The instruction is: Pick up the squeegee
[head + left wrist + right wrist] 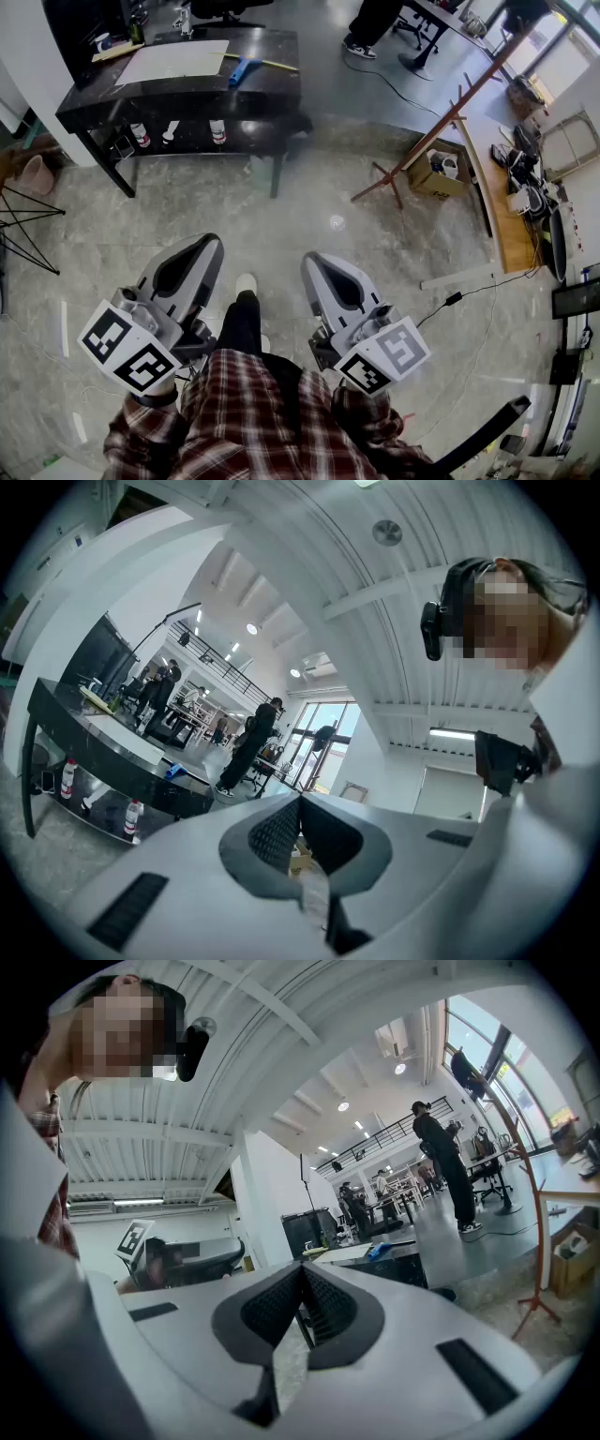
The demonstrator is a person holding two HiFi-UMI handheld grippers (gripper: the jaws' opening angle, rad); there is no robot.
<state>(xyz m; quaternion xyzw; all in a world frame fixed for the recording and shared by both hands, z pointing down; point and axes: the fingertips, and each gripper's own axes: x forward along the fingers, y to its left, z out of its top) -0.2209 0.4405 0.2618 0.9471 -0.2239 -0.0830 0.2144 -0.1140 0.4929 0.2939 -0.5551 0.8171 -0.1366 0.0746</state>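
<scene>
Ahead, the black desk point(178, 101) stands on the grey floor point(309, 202) and carries a white sheet point(173, 62). The left tongs point(208, 242) and right tongs point(314, 259), well apart from it, are both pressed together, pinching nothing. The blue squeegee point(244, 69) lies on the desk just right of the sheet.

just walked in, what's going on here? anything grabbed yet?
Nothing grabbed yet. A person in a red plaid shirt stands on the grey floor, back from the black table, holding the left gripper and the right gripper out level in front. Both sets of jaws are closed with nothing between them. The blue-handled squeegee lies untouched on the tabletop, next to a white sheet, well out of reach from here.
</scene>
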